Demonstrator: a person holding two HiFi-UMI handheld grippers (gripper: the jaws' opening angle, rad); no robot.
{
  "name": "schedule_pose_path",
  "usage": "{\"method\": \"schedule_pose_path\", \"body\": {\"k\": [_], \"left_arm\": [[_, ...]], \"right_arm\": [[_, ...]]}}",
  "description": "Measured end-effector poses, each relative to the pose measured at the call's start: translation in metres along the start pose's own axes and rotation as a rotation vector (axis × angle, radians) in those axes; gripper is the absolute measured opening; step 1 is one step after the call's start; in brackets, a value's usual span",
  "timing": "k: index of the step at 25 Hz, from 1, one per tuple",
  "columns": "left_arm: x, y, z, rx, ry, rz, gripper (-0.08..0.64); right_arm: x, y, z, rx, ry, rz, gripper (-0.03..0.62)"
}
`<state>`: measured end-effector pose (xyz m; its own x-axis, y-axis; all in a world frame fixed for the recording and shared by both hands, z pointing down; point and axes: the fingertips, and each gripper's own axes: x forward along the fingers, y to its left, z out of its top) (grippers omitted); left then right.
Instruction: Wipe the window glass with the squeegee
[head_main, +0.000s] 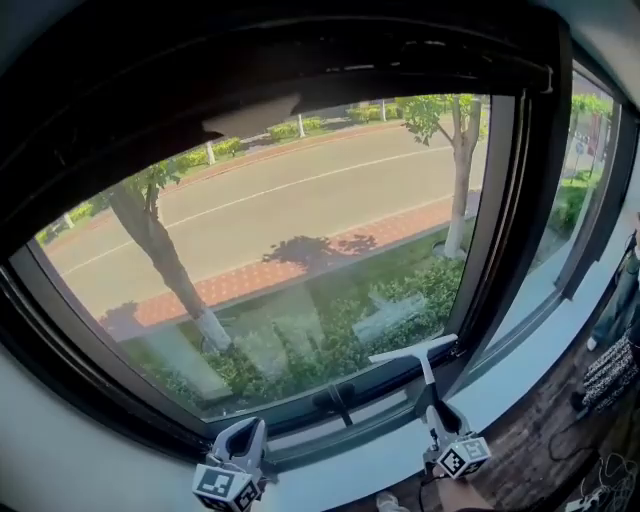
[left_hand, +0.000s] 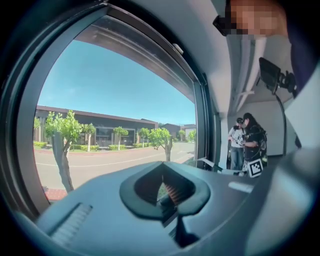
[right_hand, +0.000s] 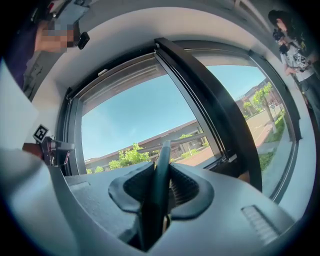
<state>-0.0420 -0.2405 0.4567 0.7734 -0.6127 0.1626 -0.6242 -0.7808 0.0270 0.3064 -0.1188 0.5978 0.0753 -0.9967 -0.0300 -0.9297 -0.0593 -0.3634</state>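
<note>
Window glass (head_main: 300, 240): large pane in a dark frame (head_main: 540, 200), road and trees outside. White sill (head_main: 520, 372) runs below it. Squeegee (head_main: 418, 352): handle upright, blade crosswise at the pane's lower right, just above the bottom frame; contact with the glass cannot be judged. Right claw (head_main: 436, 412): clamped on the squeegee handle, which stands between its pads in the right gripper view. Left claw (head_main: 246, 434): narrow, nothing between the pads, low by the sill at the pane's lower left, well apart from the squeegee.
</note>
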Motion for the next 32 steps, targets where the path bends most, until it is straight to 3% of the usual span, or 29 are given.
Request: {"method": "schedule_pose_path", "body": {"k": [3,9,17,24,29,32], "left_arm": [[0.004,0.014,0.016,-0.006,-0.058,-0.045,0.005],[-0.019,0.021,0.041,-0.019,-0.112,-0.097,0.005],[-0.025,0.031,0.091,-0.038,-0.192,-0.090,0.005],[-0.026,0.048,0.119,-0.001,-0.237,-0.020,0.005],[-0.025,0.048,0.136,0.023,-0.269,-0.007,0.005],[-0.025,0.054,0.139,0.056,-0.271,0.000,0.005]], "right_arm": [[0.011,0.024,0.049,-0.037,-0.097,-0.009,0.101],[0.018,0.108,0.163,-0.140,-0.262,0.063,0.101],[0.037,0.193,0.307,-0.198,-0.520,0.264,0.101],[0.069,0.215,0.381,-0.257,-0.675,0.333,0.101],[0.088,0.229,0.411,-0.343,-0.719,0.353,0.101],[0.096,0.237,0.419,-0.340,-0.743,0.368,0.101]]}}
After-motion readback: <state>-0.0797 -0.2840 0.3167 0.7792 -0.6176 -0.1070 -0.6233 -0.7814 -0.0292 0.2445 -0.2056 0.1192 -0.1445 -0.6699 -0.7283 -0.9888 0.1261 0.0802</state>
